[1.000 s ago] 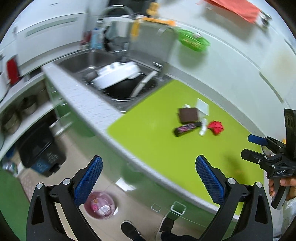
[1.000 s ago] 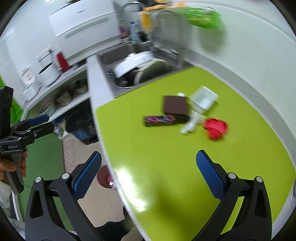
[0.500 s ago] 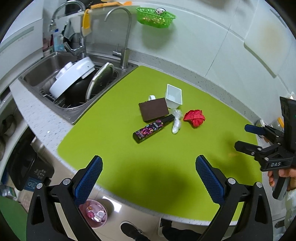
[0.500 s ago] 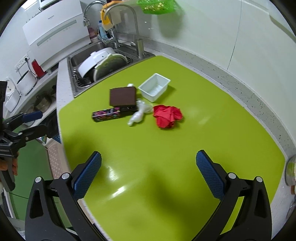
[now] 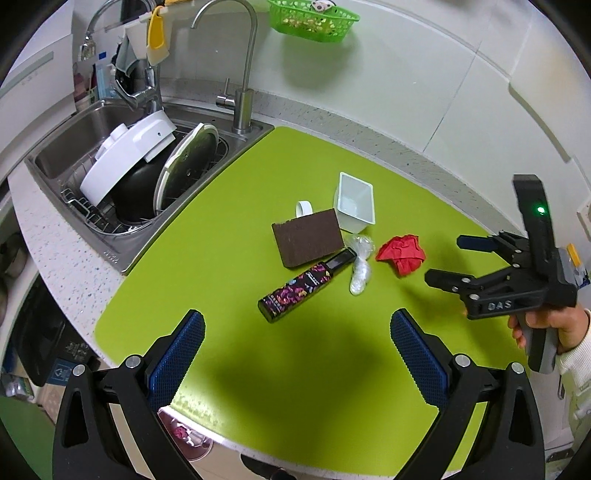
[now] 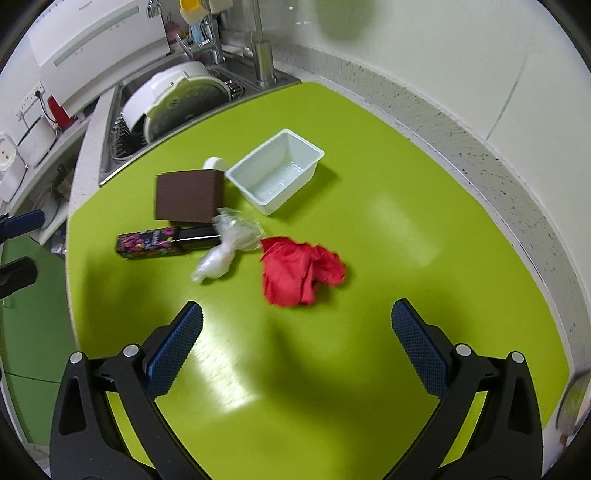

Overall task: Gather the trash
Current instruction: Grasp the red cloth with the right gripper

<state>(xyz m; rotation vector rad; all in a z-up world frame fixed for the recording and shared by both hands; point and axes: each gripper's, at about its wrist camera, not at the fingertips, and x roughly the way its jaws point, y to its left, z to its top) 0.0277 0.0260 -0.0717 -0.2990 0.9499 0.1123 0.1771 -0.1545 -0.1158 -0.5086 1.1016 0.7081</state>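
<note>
Trash lies on the green counter mat (image 5: 229, 332) (image 6: 406, 221): a crumpled red paper (image 5: 402, 253) (image 6: 301, 271), a clear plastic wrap (image 5: 360, 264) (image 6: 225, 249), a dark flowered box (image 5: 304, 290) (image 6: 166, 242), a brown sponge (image 5: 308, 236) (image 6: 188, 197), a white cap (image 5: 303, 208) (image 6: 214, 162) and a white plastic tray (image 5: 354, 203) (image 6: 275, 171). My left gripper (image 5: 295, 354) is open and empty, short of the box. My right gripper (image 6: 295, 345) (image 5: 448, 258) is open and empty, just short of the red paper.
A sink (image 5: 62, 147) (image 6: 125, 92) with a white lid, black pot and glass lid lies at the back left. A tap (image 5: 236, 66) stands behind it. A green basket (image 5: 310, 18) hangs on the wall. A pink bin (image 5: 184, 435) sits on the floor below the counter edge.
Both grippers have swung from the counter edge toward the trash and moved closer. The right gripper now faces the red paper. Both stay open.
</note>
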